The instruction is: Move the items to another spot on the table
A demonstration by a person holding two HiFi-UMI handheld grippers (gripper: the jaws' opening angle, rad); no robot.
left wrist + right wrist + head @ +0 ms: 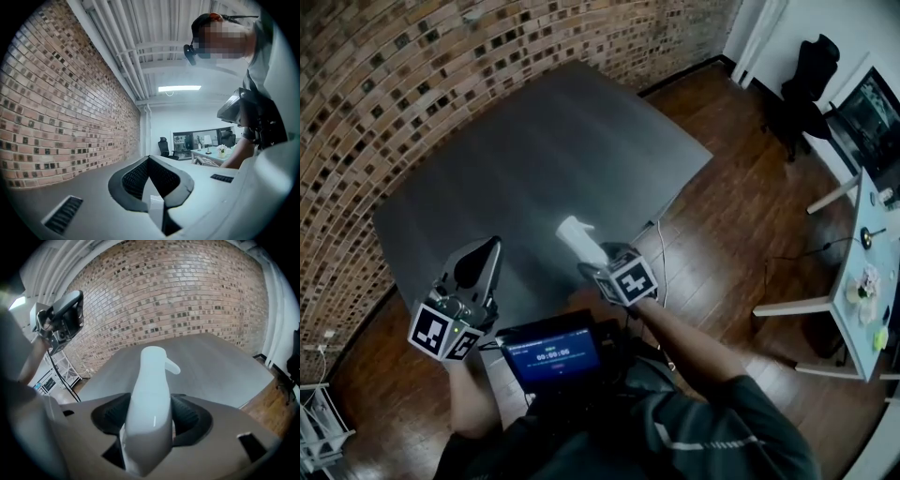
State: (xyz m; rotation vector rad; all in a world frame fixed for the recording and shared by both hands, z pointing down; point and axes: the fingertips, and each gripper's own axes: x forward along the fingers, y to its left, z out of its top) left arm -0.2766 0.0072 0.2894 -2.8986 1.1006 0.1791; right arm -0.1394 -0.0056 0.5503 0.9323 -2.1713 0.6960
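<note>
My right gripper (149, 417) is clamped on a white spray bottle (150, 380). Both pads press its smooth body, and the nozzle (165, 363) sticks out past the fingertips toward the far side. My left gripper (149, 161) has its jaws together with nothing in them, and I hold it out to the left, well apart from the bottle.

The grey table (553, 141) fills the scene ahead of me, running along the brick wall (412, 84) on the left, with wood floor (722, 234) on the right. It shows nothing on it. The bottle looks to be clear of the surface, in the air above the near right part of the table, not far from its near edge. Just below my hands is a lit screen (553, 354).

I judge the carry is under way and the set-down is yet to come. The main risk is the grip. The body is rounded and slick, and the jaws hold it lengthwise, so a quick swing could let it slide forward or twist out. Setting it down is awkward too. It lies along the jaws, so I must tip my wrist to stand it up. If I let go while it leans, or too near the right edge, it could topple to the floor. A low pass could knock the screen.
</note>
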